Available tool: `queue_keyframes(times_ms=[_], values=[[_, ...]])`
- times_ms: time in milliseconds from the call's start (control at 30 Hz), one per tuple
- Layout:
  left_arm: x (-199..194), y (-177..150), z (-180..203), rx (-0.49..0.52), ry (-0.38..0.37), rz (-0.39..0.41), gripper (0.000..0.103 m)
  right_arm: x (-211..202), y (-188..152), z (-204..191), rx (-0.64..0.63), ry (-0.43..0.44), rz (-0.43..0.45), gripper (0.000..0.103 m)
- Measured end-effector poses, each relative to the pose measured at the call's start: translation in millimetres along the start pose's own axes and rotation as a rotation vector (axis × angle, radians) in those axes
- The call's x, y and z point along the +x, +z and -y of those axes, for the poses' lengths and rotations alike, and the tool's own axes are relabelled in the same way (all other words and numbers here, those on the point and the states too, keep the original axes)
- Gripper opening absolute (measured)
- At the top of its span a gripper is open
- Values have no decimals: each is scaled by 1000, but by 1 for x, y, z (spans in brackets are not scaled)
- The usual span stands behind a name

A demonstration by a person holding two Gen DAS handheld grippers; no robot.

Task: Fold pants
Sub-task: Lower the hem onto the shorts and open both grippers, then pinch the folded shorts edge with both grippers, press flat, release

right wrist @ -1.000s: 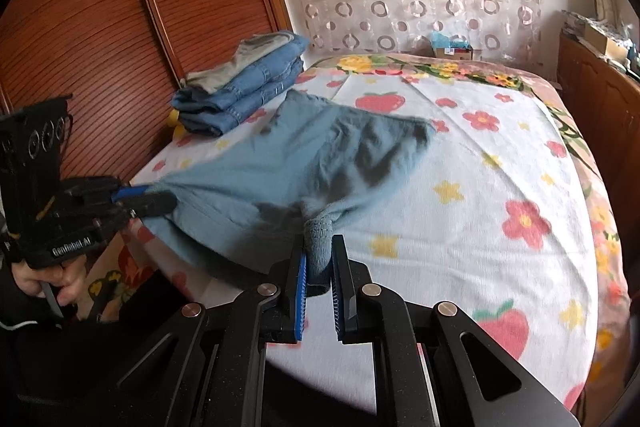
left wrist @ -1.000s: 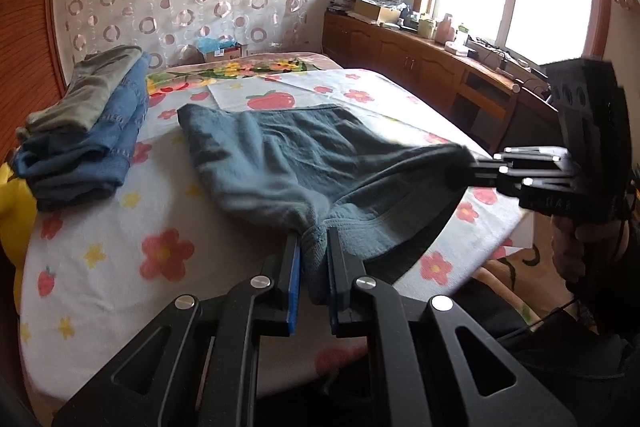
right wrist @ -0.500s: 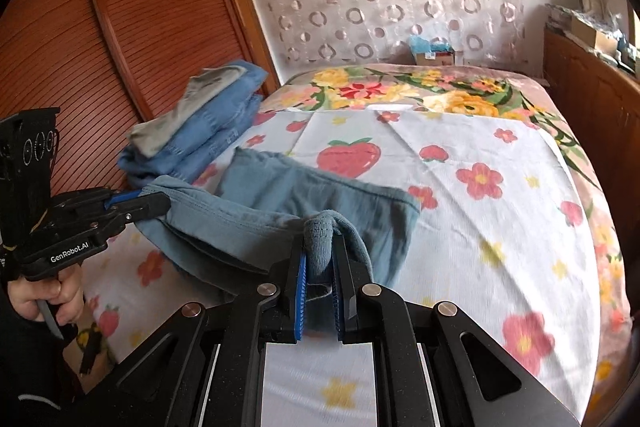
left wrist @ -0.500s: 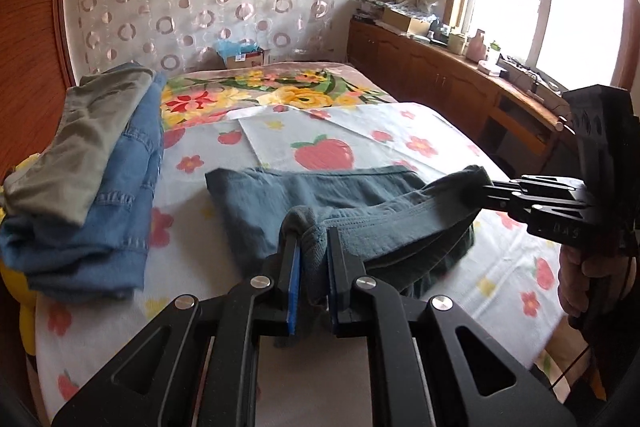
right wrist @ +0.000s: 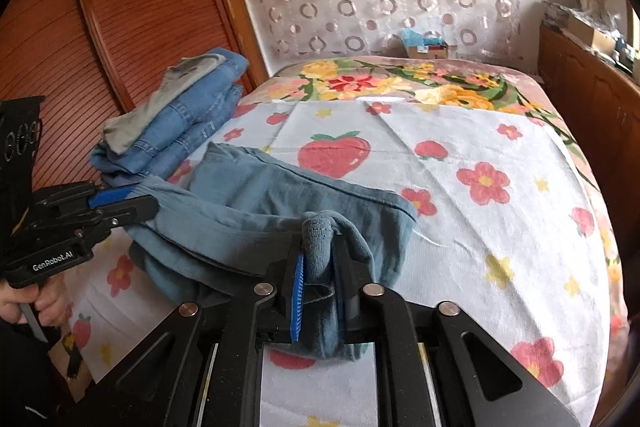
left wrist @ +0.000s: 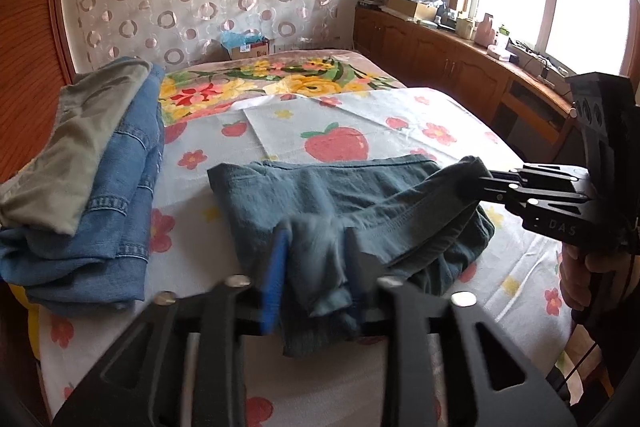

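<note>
Between left tongs (left wrist: pixel 316 267): pants (left wrist: pixel 340 195), released.

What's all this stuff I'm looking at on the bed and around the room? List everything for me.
Teal cotton pants: one, folded over, mid-bed.
Stack of folded clothes: one, blue denim under grey-green, bed's left edge.
Strawberry-and-flower sheet: one, white, covering bed.
Floral blanket: one, yellow-red, far end.
Cardboard box: one, brown, by the wall.
Wooden cabinets: brown, under window.
Left tool: black, jaws just opened, pants corner loose between.
Right tool: black, clamping pants corner.
</note>
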State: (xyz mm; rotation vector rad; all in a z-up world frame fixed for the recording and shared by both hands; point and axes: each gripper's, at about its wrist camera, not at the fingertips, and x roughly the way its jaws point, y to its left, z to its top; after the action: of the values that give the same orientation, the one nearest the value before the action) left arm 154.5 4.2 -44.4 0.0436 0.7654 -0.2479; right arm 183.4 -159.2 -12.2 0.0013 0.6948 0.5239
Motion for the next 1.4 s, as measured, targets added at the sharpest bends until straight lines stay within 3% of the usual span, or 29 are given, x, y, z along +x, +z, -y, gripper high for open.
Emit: queue_keyframes(times_ms=[133, 233, 300, 367, 600, 900, 1133, 1300, 1400], values=[[-8, 1, -2, -1, -5, 22, 50, -13, 0, 3, -5, -23, 48, 33], [-8, -7, -3, 8, 8, 11, 52, -17, -8, 4, -24, -27, 51, 35], [-6, -16, -6, 5, 4, -9, 75, -20, -16, 5, -47, -31, 39, 38], [-1, -24, -9, -5, -8, -19, 79, -18, -23, 5, -72, -36, 14, 47], [14, -35, -14, -10, 9, -62, 79, -12, -37, 3, -130, -55, -43, 48], [32, -24, -14, 25, 53, -101, 79, 18, -22, -2, -235, -71, -113, 48], [44, -5, -21, -1, 62, -102, 79, 33, 5, 0, -273, -91, -100, 48], [50, 0, -25, -20, 55, -103, 79, 43, 18, 4, -255, -30, -87, 48], [54, -1, -28, -35, 59, -107, 79, 51, 20, 10, -227, 7, -90, 24]])
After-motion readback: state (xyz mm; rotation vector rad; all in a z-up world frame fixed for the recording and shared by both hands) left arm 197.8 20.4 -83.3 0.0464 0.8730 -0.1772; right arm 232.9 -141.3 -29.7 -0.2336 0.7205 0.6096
